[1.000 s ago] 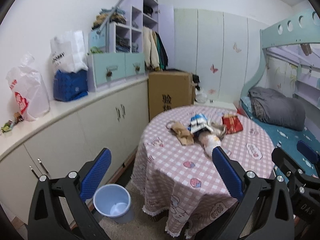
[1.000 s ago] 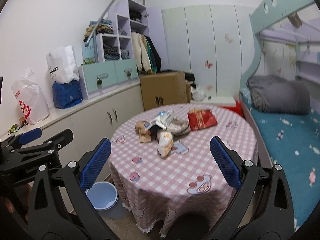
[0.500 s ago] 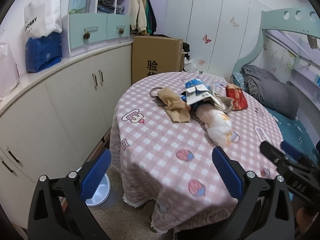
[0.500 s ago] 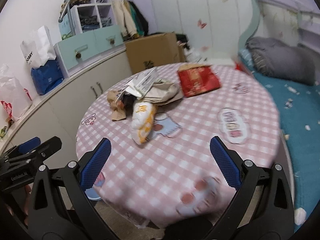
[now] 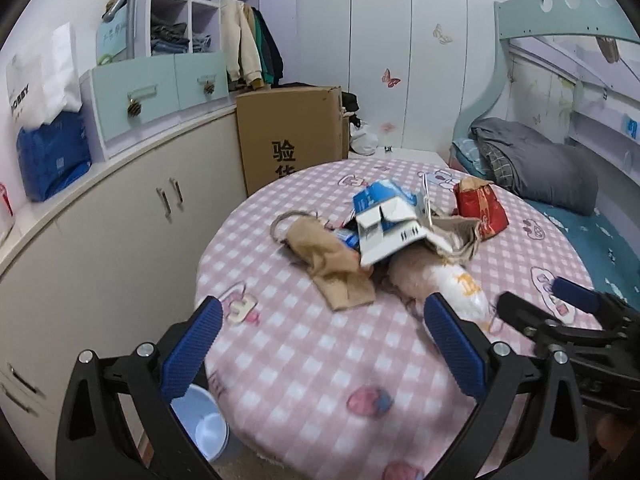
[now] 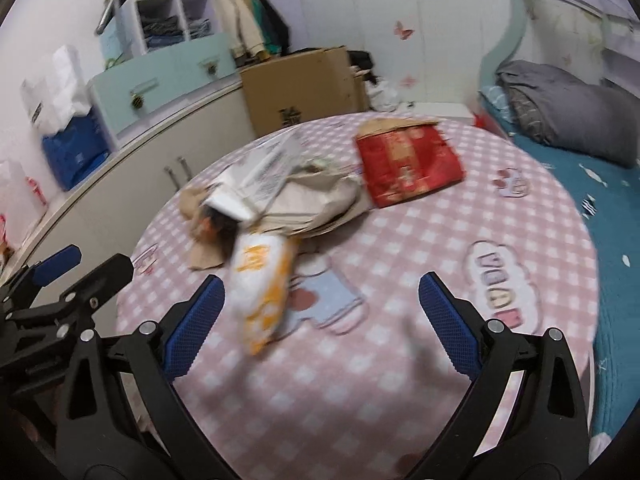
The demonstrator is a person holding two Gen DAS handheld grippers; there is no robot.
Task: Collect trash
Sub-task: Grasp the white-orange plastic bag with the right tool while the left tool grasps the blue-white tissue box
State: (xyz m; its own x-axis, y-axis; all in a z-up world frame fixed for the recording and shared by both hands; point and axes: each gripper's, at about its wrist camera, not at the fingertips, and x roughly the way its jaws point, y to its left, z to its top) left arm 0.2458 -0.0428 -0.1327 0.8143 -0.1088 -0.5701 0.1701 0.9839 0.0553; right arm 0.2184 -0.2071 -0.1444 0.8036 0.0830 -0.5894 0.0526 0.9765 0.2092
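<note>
Tablecloth (image 5: 304, 364): pink-white check, cartoon prints. Red packet (image 6: 408, 164) at 12 o'clock, gold pattern. Snack bag (image 6: 260, 284) at 9 o'clock was white-orange. Paper bag (image 5: 336, 268) tan. Carton (image 5: 384, 220) blue-white. Bin (image 5: 204, 428) at 7 o'clock pale blue. Gripper pads (image 5: 192, 352) blue, frames black.

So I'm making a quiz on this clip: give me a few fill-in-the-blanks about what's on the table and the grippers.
1. The left gripper and right gripper are both ____.
2. The tablecloth is checked white and ____.
3. The bin stands on the ____.
4. The flat bag beside the pile is mostly ____.

Missing words: open; pink; floor; red
</note>
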